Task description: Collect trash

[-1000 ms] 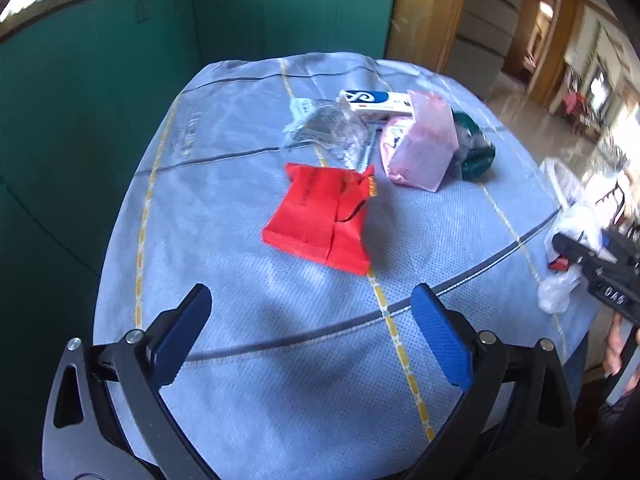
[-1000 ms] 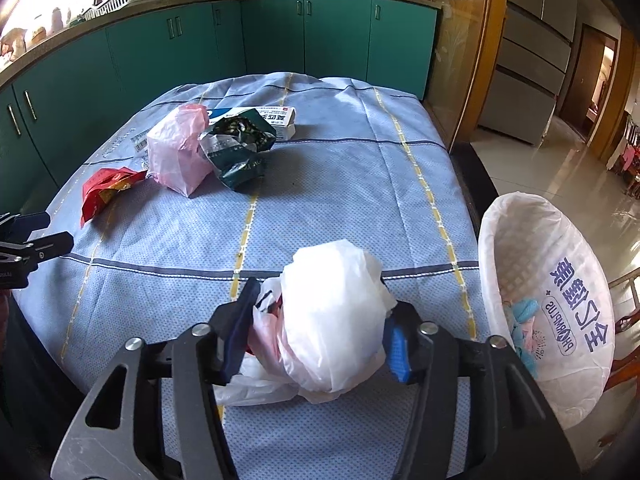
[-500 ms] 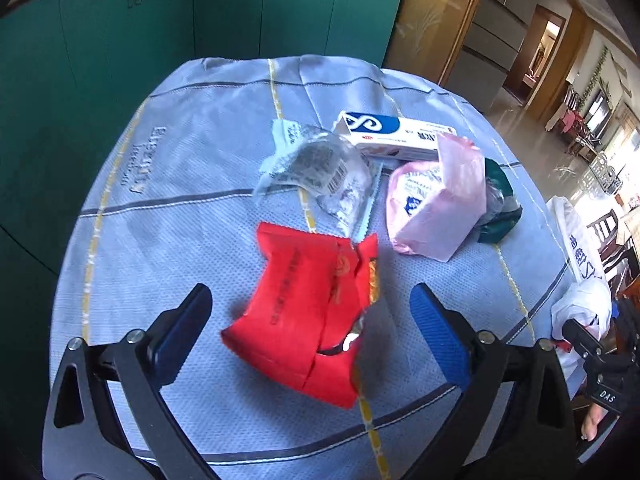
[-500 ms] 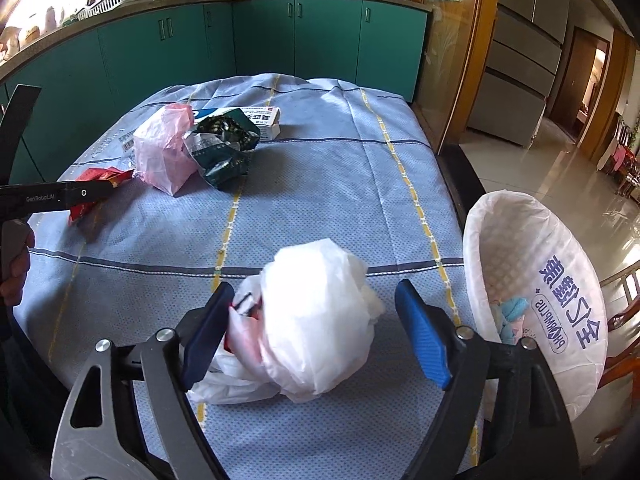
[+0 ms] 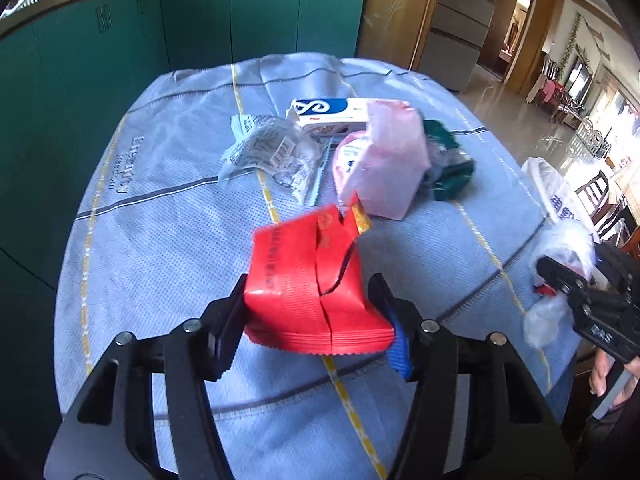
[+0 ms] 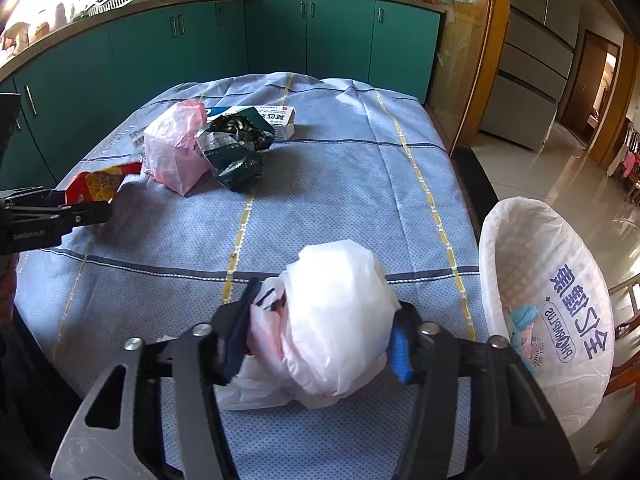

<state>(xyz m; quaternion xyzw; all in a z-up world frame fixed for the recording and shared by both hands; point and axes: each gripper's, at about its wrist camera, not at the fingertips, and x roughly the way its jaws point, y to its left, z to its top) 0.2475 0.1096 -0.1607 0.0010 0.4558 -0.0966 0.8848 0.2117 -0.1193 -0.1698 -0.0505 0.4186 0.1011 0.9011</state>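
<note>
— While the left wrist view looks down its own fingers, what does it show that the other view misses?

— The left gripper [image 5: 316, 312] is clamped on the red packet [image 5: 312, 280], whose far end looks raised off the blue tablecloth [image 5: 168, 240], though the blur makes that hard to judge. Beyond it lie a clear wrapper [image 5: 272, 156], a white and blue box [image 5: 332, 114], a pink bag [image 5: 384, 168] and a dark green packet [image 5: 452, 168] just beside it. From the right wrist view the clear wrapper is almost wholly hidden behind the pink bag.

— And the right wrist view?

— The right gripper [image 6: 320, 344] is pressed shut on a white plastic bag [image 6: 340, 320] over the near edge of the cloth. To its right stands a bin [image 6: 516, 240] lined in white, with a bit of blue trash inside; the left view catches only a sliver of that liner.

— What differs from half a second back?

— Both claws were wide apart then. The red packet lay flat between the left fingers, and the white bag sat loose between the right ones. Now each is gripped.
</note>
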